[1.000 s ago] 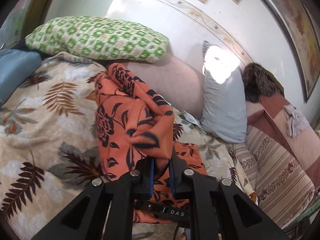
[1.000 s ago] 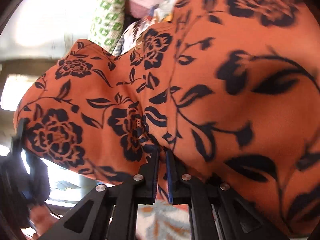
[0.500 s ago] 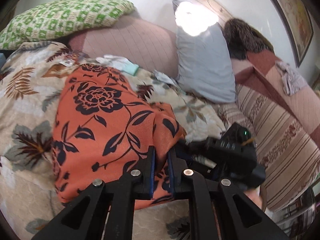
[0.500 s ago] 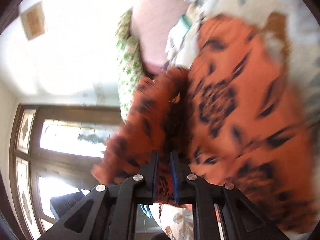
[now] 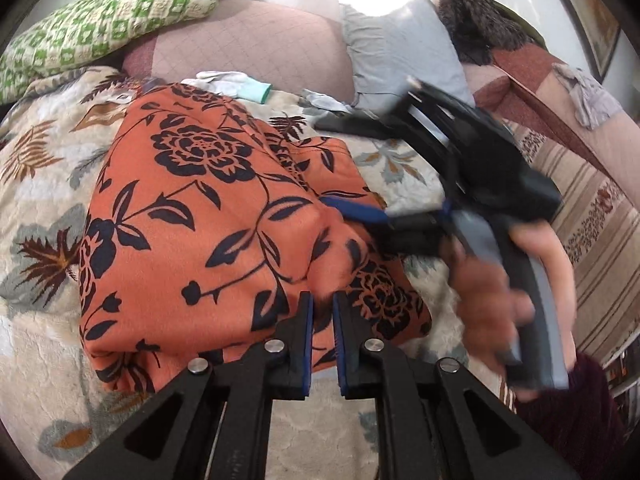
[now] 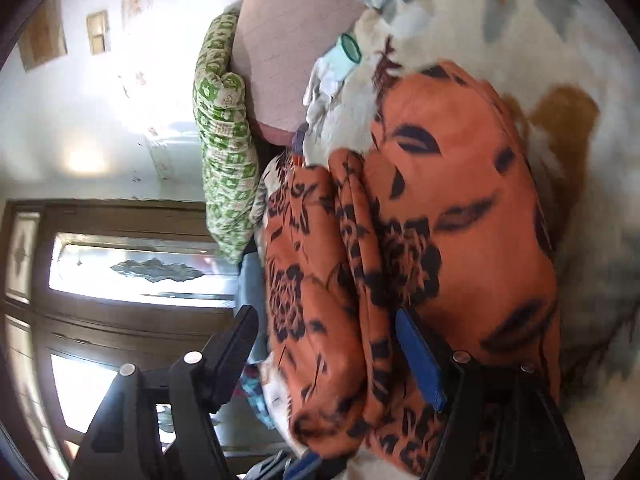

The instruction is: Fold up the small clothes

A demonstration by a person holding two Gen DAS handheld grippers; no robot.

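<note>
Orange black-flowered cloth garment [image 5: 192, 216] lies lengthwise ahead of us; our left gripper [image 5: 322, 312] pinches its near corner, right gripper [image 6: 328, 344] opening astride its fold.

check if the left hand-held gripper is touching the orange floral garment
Touching. In the left wrist view the left hand-held gripper has its jaws shut on a bunched fold of the orange floral garment, with the cloth pinched between the blue pads.

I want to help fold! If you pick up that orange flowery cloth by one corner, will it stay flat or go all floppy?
Probably floppy: the orange flowery cloth already bunches into soft folds where the left gripper pinches it. It looks thin, so likely light. It drapes over the bedspread, so it should hang and sag.
</note>
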